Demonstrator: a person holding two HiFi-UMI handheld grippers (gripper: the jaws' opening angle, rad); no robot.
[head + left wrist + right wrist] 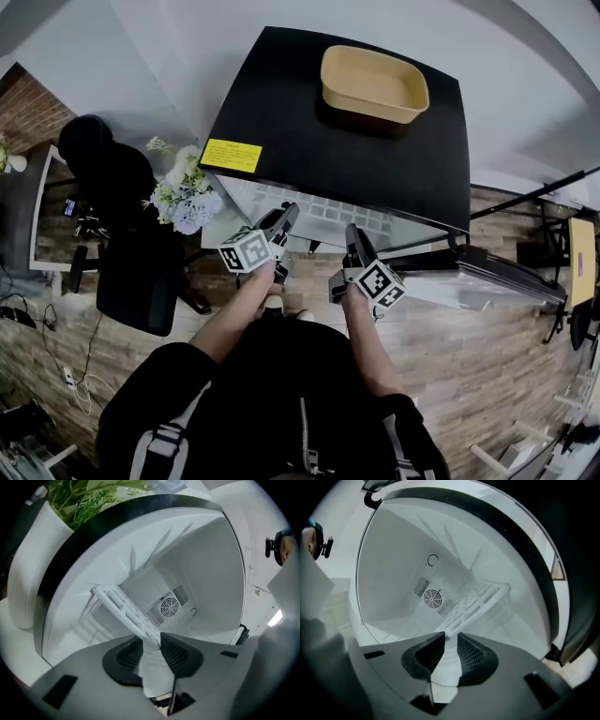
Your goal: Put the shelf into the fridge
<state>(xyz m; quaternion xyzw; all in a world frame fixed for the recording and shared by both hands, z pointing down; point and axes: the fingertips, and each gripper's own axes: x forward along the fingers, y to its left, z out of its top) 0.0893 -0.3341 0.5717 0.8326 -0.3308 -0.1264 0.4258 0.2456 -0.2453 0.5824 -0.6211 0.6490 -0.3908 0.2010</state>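
Left gripper view had left gripper (151, 643) and right gripper (451, 640) each clamped on the shelf (123, 607) edge, shelf ahead of the jaws inside the fridge (213, 564), seemingly not yet seated

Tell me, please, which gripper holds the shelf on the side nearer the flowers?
The left gripper, clamped on the shelf edge next to the flowers; the right gripper holds the edge farther from them.

I'm holding the white shelf (319, 208), jutting from the fridge's (309, 141) front, by its near edge with my left gripper (287, 214) and right gripper (354, 234), while a tan tray (373, 82) is sitting atop the fridge.
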